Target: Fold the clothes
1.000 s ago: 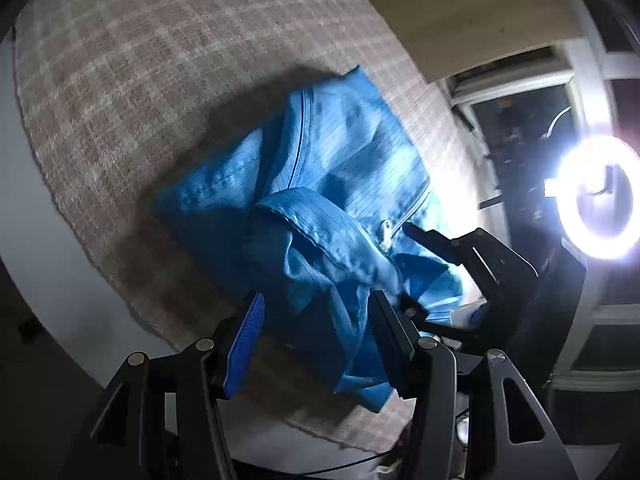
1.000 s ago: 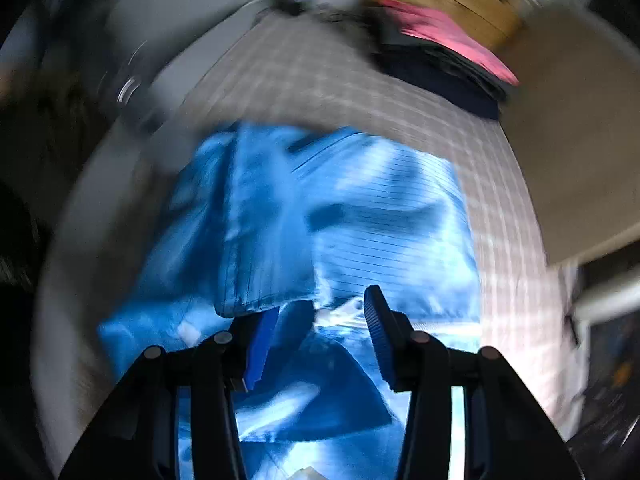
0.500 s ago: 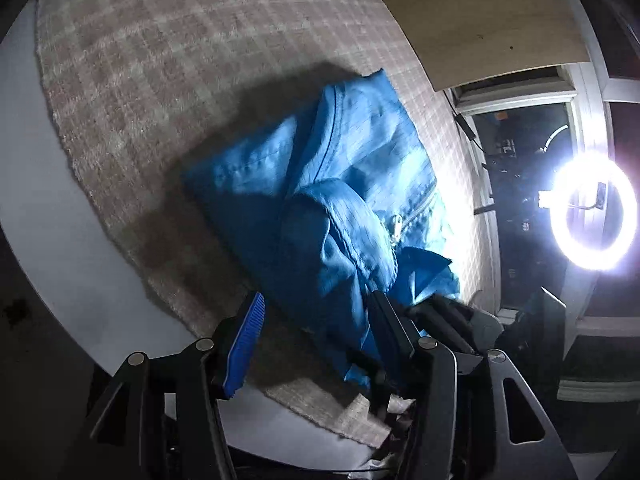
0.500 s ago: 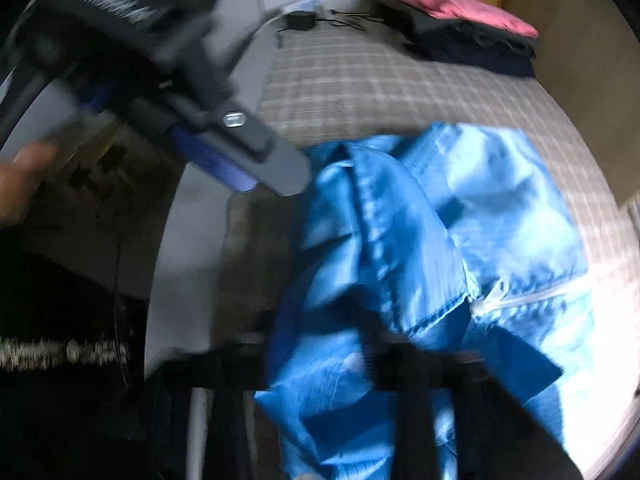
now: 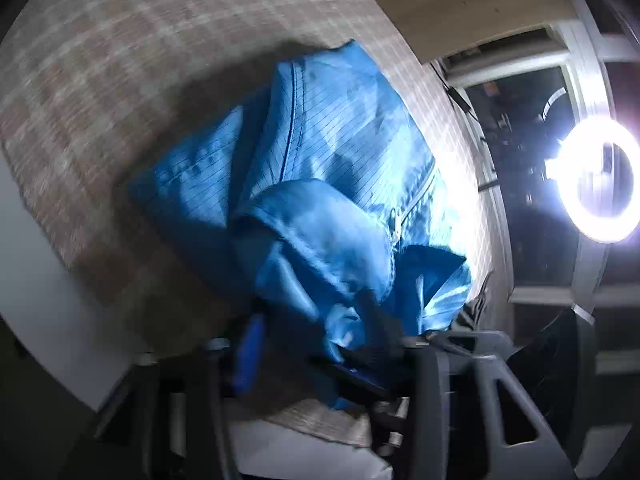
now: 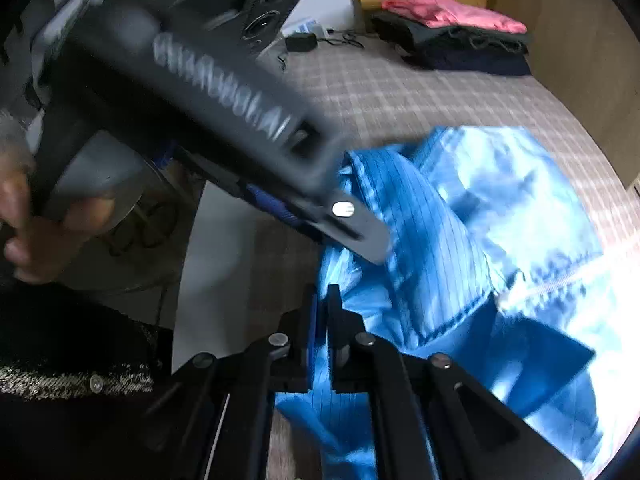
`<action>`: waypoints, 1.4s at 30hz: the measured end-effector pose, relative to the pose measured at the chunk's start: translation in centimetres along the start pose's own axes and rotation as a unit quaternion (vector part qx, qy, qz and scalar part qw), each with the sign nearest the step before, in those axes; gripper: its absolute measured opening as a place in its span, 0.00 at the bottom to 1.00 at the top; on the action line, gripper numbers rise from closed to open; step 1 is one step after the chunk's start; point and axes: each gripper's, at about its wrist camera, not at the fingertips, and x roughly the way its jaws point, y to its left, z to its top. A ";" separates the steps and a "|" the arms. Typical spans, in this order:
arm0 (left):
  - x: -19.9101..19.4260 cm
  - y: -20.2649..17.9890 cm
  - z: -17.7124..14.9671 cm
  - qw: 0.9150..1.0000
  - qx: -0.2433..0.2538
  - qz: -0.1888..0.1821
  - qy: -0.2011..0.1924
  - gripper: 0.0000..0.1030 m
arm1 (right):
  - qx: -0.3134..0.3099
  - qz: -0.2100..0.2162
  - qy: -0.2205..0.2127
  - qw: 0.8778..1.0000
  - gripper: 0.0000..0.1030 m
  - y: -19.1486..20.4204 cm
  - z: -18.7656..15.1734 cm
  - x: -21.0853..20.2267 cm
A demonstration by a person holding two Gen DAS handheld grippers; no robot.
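A crumpled blue zip garment (image 5: 340,140) lies on the plaid cloth (image 5: 120,60). My left gripper (image 5: 310,332) is down at the garment's near bunched edge. Its jaws are closing, blurred, with blue fabric between them, and a gap still shows. In the right wrist view the left gripper (image 6: 360,236) reaches across from the upper left, its tip over the collar fold of the garment (image 6: 480,208). My right gripper (image 6: 322,296) is shut on a thin fold at the garment's left edge.
A stack of folded clothes (image 6: 452,32) with a pink piece on top sits at the far end of the plaid cloth (image 6: 400,92). A bright ring light (image 5: 600,180) glares at right. The white table edge (image 5: 36,248) runs along the left. A person's hand (image 6: 40,220) holds the left gripper.
The right gripper has shut on the garment's edge and rolled. The left gripper has dropped closer to the near edge, and its jaws have narrowed around the fabric.
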 end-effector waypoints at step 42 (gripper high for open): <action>-3.6 -0.9 0.0 0.987 0.116 0.091 -0.067 0.31 | 0.020 0.019 0.106 0.994 0.04 -10.8 8.8 0.4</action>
